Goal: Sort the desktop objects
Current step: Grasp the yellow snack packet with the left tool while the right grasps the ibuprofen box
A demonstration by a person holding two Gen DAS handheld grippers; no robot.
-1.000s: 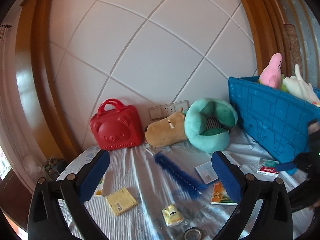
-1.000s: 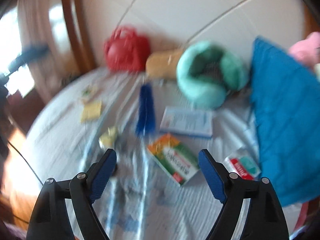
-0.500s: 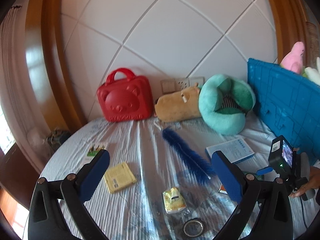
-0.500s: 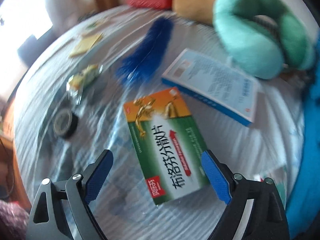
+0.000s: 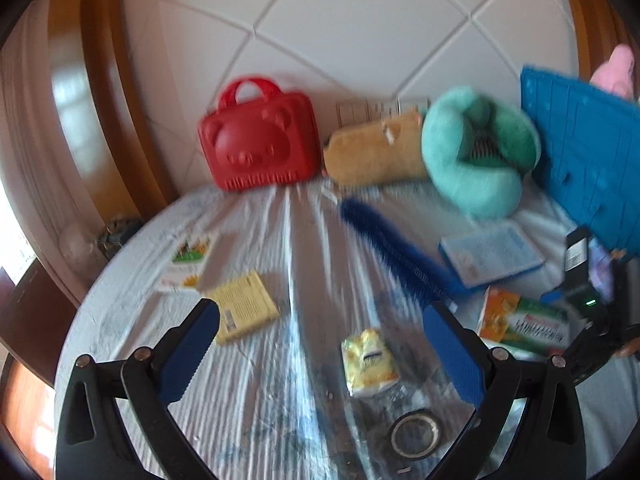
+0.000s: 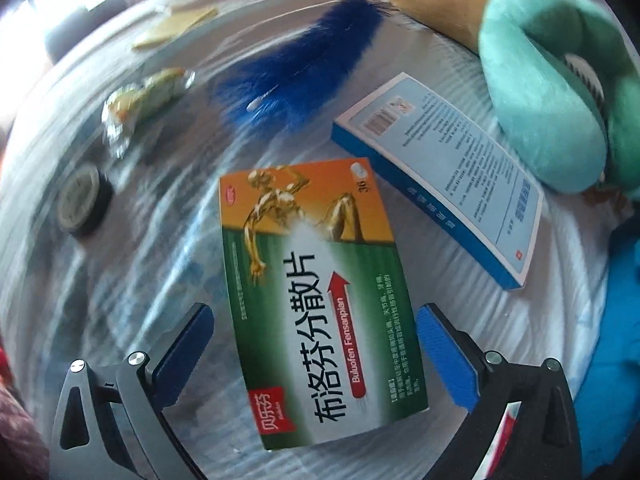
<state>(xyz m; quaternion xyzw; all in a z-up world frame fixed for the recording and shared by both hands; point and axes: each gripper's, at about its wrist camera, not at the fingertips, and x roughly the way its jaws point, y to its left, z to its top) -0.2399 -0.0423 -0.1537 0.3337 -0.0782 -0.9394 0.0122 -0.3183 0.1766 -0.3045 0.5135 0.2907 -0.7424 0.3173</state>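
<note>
My right gripper (image 6: 316,344) is open, low over the table, with one finger on each side of a green and orange medicine box (image 6: 316,300) that lies flat; the pads do not touch it. The box also shows in the left wrist view (image 5: 524,322), with the right gripper's body beside it. My left gripper (image 5: 320,348) is open and empty above the table, over a yellow snack packet (image 5: 370,360). A blue and white box (image 6: 440,176) lies beyond the medicine box.
A blue feather duster (image 5: 392,252), a yellow booklet (image 5: 244,306), a tape roll (image 5: 414,432) and a leaflet (image 5: 186,262) lie on the round table (image 5: 120,340). A red bear case (image 5: 260,144), a tan plush (image 5: 376,152), a teal neck pillow (image 5: 476,152) and a blue crate (image 5: 588,160) stand at the back.
My right gripper has dropped towards the table and closed in on the medicine box, which now lies between its fingers. My left gripper has tilted down and drifted slightly.
</note>
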